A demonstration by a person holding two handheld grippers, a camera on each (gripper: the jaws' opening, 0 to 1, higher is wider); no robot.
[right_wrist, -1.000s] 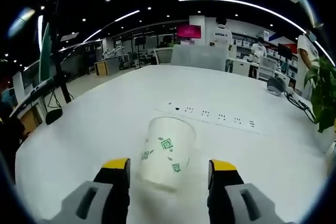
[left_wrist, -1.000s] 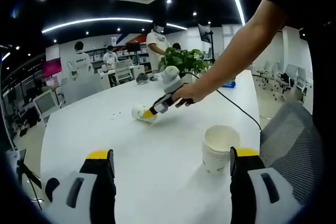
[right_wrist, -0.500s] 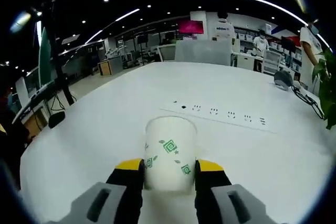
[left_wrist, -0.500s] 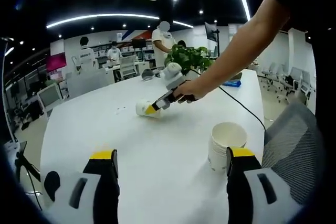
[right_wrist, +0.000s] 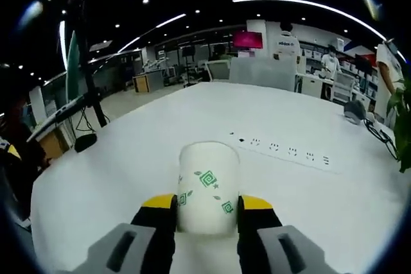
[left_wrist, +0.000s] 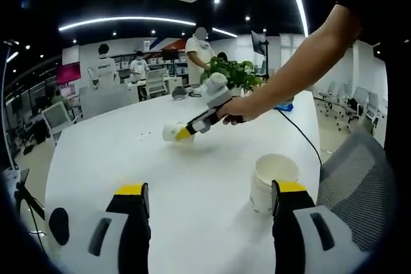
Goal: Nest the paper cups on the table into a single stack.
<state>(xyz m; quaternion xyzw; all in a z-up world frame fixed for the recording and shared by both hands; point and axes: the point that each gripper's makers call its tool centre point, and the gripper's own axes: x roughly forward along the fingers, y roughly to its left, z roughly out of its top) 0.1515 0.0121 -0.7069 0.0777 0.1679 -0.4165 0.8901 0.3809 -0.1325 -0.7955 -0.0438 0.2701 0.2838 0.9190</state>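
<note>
In the right gripper view my right gripper point(right_wrist: 207, 202) is shut on a white paper cup point(right_wrist: 207, 187) with green marks, held bottom-forward just above the white table point(right_wrist: 128, 158). The left gripper view shows that right gripper point(left_wrist: 186, 131) far across the table with the cup point(left_wrist: 170, 132) in its yellow-tipped jaws, a person's arm point(left_wrist: 295, 62) behind it. My left gripper point(left_wrist: 204, 190) hangs open over the near table. An upright white paper cup point(left_wrist: 270, 181), mouth up, stands just left of its right fingertip point(left_wrist: 292, 189), partly hidden by it.
A row of power sockets point(right_wrist: 282, 151) is set into the tabletop ahead of the held cup. A potted plant point(left_wrist: 231, 72) and a cable point(left_wrist: 298, 129) lie on the far side. A mesh office chair point(left_wrist: 359, 171) stands at the table's right edge. People stand in the background.
The right gripper keeps its hold on the cup and has lifted it slightly, the background shifting. One second ago its jaws stood open around the cup. The left gripper barely moved.
</note>
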